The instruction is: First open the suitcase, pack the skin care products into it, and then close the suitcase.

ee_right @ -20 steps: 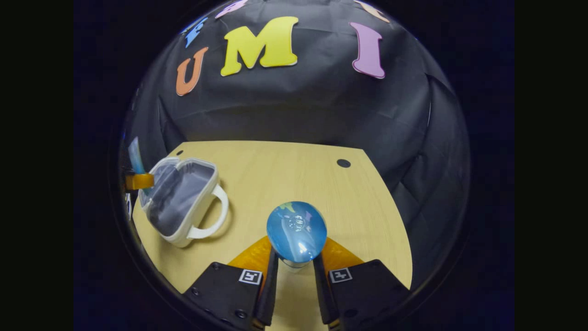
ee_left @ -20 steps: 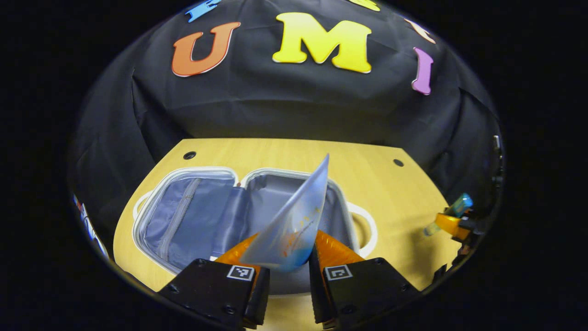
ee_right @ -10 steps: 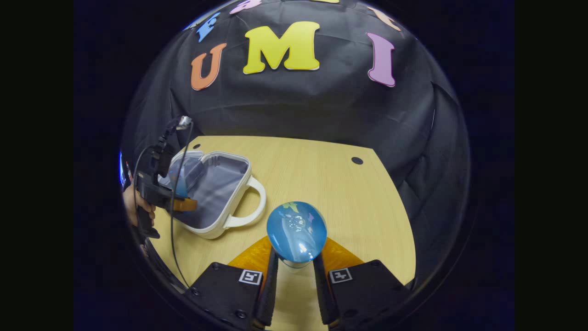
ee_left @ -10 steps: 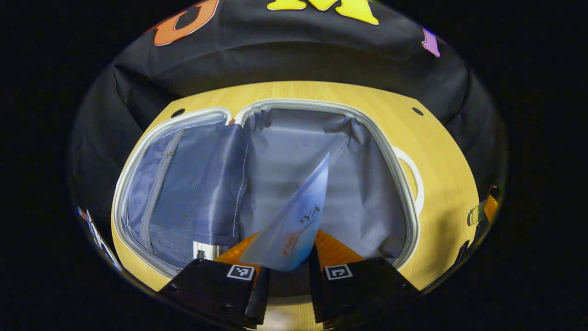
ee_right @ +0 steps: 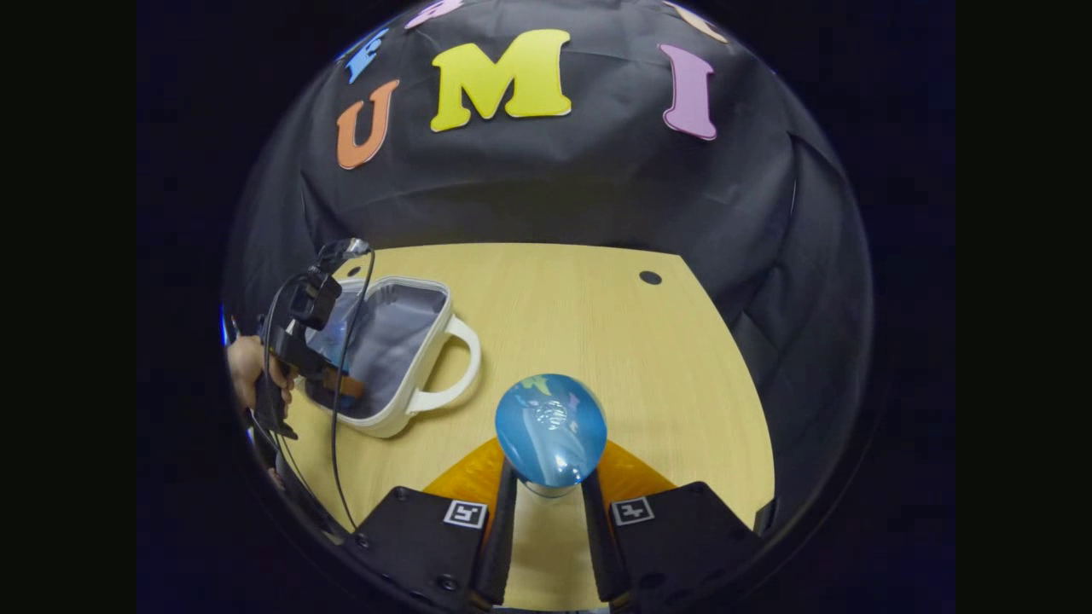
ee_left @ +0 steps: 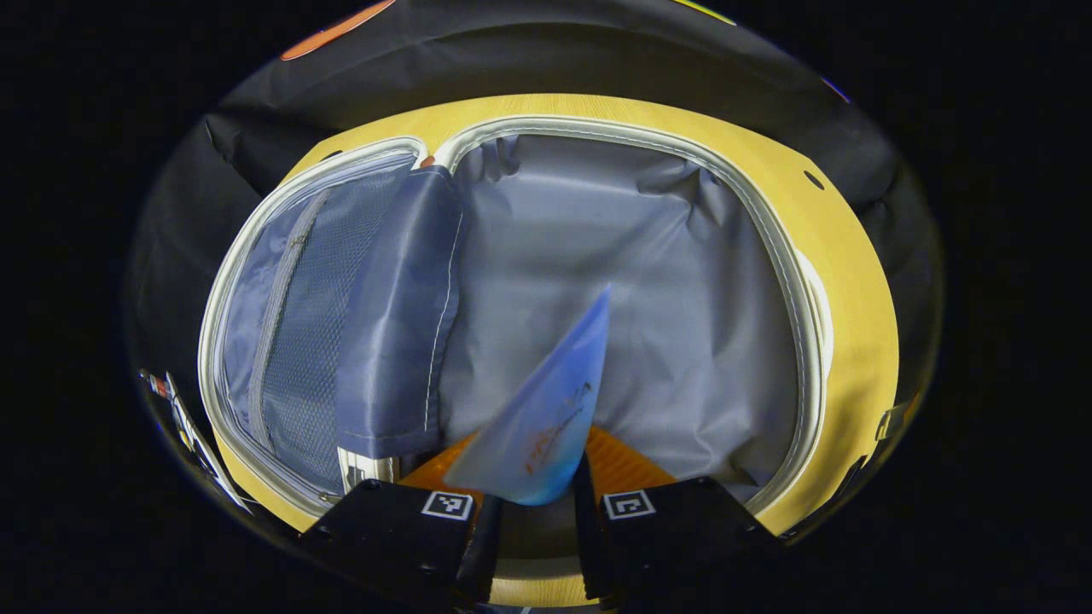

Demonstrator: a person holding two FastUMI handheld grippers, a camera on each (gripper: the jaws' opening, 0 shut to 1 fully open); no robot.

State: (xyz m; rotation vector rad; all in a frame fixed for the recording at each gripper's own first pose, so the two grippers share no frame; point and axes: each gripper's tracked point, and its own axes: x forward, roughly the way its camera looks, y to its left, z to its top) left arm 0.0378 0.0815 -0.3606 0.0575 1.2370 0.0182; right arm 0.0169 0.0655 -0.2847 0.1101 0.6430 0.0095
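Observation:
The white suitcase (ee_left: 789,281) lies open on the wooden table, its grey lining and mesh-pocket lid spread out in the left gripper view. My left gripper (ee_left: 533,495) is shut on a pale blue tube (ee_left: 546,418), held low over the right compartment with its flat end pointing away. In the right gripper view the suitcase (ee_right: 384,422) sits at the left, and the left gripper (ee_right: 328,379), held by a hand, hangs over it. My right gripper (ee_right: 550,477) is shut on a bottle with a round blue cap (ee_right: 550,426) above the table's near side.
The wooden table (ee_right: 580,324) stretches wide to the right of the suitcase, with a cable hole (ee_right: 650,277) near its far edge. The suitcase handle (ee_right: 456,367) sticks out toward the table's middle. A cable trails down from the left gripper.
My left gripper has moved forward and down with the tube, from in front of the suitcase to low over its right compartment. The right gripper has barely shifted, still holding the bottle.

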